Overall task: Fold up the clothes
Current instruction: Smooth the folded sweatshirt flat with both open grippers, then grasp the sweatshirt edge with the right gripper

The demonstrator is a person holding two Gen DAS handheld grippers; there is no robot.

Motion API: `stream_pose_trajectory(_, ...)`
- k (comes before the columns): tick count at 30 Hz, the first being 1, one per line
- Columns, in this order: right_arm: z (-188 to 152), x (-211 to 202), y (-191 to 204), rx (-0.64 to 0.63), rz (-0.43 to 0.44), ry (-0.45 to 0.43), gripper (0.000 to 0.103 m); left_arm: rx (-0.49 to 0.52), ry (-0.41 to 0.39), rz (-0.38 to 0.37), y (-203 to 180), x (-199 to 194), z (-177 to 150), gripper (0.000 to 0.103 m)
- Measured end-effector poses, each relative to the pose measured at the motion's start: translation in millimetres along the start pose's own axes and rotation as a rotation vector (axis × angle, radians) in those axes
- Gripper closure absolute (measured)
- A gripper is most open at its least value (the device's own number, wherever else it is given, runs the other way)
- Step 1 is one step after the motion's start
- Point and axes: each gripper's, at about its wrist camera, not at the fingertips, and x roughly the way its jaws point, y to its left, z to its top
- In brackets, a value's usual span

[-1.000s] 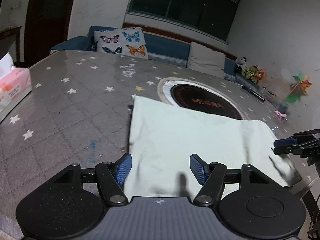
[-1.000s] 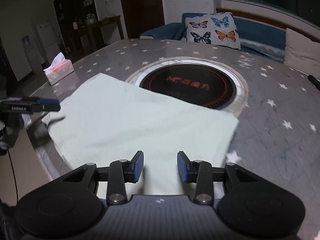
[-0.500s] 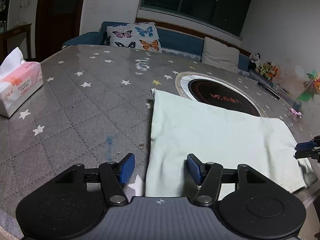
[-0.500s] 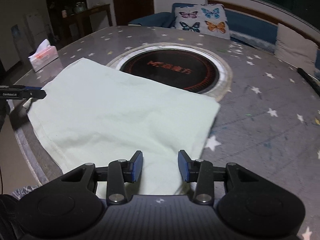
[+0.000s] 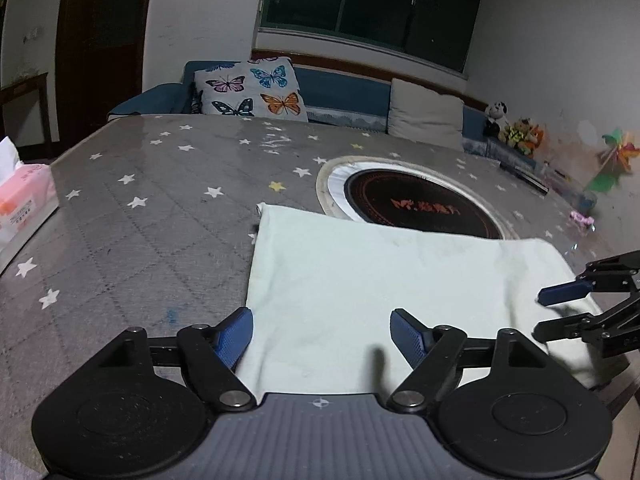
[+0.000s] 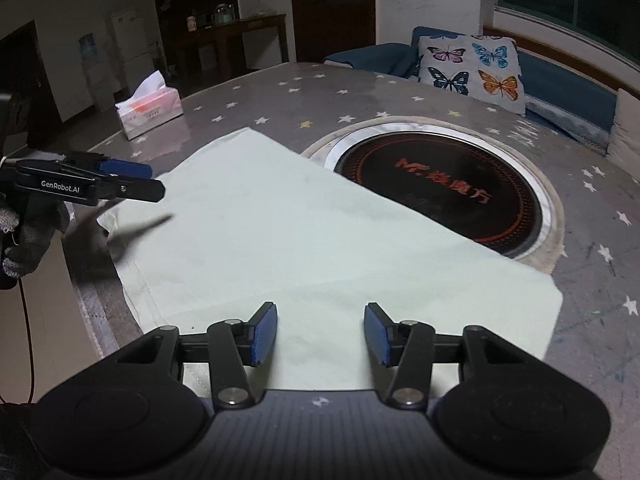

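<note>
A pale green folded cloth (image 5: 384,280) is laid flat near the front edge of a grey star-patterned desk (image 5: 160,208), with its far edge overlapping the rim of a round black cooktop (image 5: 420,204) set into the surface. The left gripper (image 5: 322,334) and the right gripper (image 6: 320,332) are held just above the cloth's near side, their blue-padded fingers spread wide with nothing between them. A tissue box (image 6: 150,110) is seen at the desk's far left, and a butterfly cushion (image 5: 250,90) is propped on a blue sofa (image 5: 344,92) beneath a dark window (image 5: 372,0).
</note>
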Motion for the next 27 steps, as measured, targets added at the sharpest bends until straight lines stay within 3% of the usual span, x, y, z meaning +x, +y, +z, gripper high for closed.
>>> stream_pose_trajectory(8,-29,-14,-18,0.024,-0.056,0.041,0.044,-0.002,0.031,0.076,14,14,-8,0.027)
stream_pose_trajectory(14,-39,-32,-21,0.015,-0.077,0.040,0.044,-0.041,0.031,0.041,17,-3,-9,0.027)
stream_pose_trajectory(18,-27,-33,-20,0.022,-0.053,0.035,0.044,-0.078,0.043,0.030,16,-14,-14,0.027)
stream_pose_trajectory(24,6,-24,-14,0.047,0.014,0.027,0.044,-0.129,0.069,-0.007,14,-13,-18,0.050)
stream_pose_trajectory(25,14,-22,-11,0.047,0.026,0.025,0.044,-0.138,0.068,-0.012,15,-13,-18,0.064)
stream_pose_trajectory(27,28,-18,-6,0.045,0.049,0.022,0.044,-0.176,0.064,-0.038,19,-15,-17,0.073)
